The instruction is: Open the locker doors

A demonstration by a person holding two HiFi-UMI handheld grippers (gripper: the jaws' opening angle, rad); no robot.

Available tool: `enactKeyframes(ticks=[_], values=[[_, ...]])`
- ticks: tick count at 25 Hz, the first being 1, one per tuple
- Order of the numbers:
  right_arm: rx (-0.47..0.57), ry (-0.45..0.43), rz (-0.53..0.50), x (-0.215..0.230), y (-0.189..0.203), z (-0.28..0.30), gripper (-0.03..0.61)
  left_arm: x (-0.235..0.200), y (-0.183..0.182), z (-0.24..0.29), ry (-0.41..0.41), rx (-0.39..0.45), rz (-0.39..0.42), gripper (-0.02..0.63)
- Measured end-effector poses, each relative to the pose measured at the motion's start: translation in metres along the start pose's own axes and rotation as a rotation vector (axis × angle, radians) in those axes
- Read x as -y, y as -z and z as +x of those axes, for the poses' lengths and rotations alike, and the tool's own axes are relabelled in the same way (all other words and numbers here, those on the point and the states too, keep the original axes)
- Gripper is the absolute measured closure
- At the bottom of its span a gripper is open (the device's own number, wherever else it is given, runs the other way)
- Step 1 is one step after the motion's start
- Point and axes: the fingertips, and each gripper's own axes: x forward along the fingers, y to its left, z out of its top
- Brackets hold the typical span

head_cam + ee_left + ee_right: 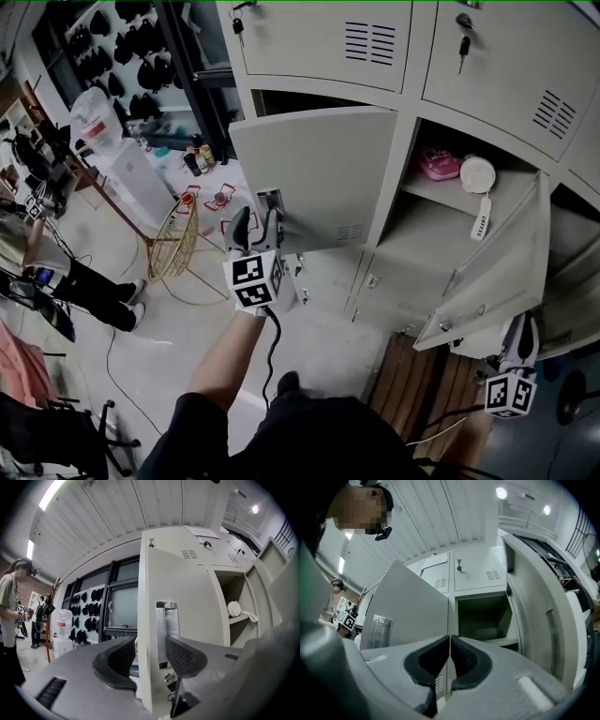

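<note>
The left gripper (255, 217) is clamped across the free edge of the left locker door (314, 178), at its metal handle (167, 632); that door is swung open. The right gripper (518, 328), jaws pressed together on nothing, sits below the right locker door (502, 267), also open. The right compartment's shelf (424, 192) holds a pink object (438, 163) and a round white object (477, 173) with a hanging tag (480, 220).

white hanging tag (481, 220) in open locker (427, 239), print too small to read, no other legible text
</note>
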Motion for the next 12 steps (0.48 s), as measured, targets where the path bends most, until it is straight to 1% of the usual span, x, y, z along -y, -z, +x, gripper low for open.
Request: enactKeyframes(ticks=[4,8,12], values=[[0.004,-0.001,0.009,0.002,0.001,-0.001,0.569,0.006,-0.001,-0.01,0.062,-0.002,-0.009,0.419],[0.008,0.013,0.019,0.008,0.003,-0.006,0.572,0.012,-0.002,-0.02,0.099,-0.012,-0.016,0.428],[-0.003,0.034,0.028,0.011,0.005,-0.01,0.577,0.023,0.001,-0.029,0.143,-0.042,-0.031,0.469]])
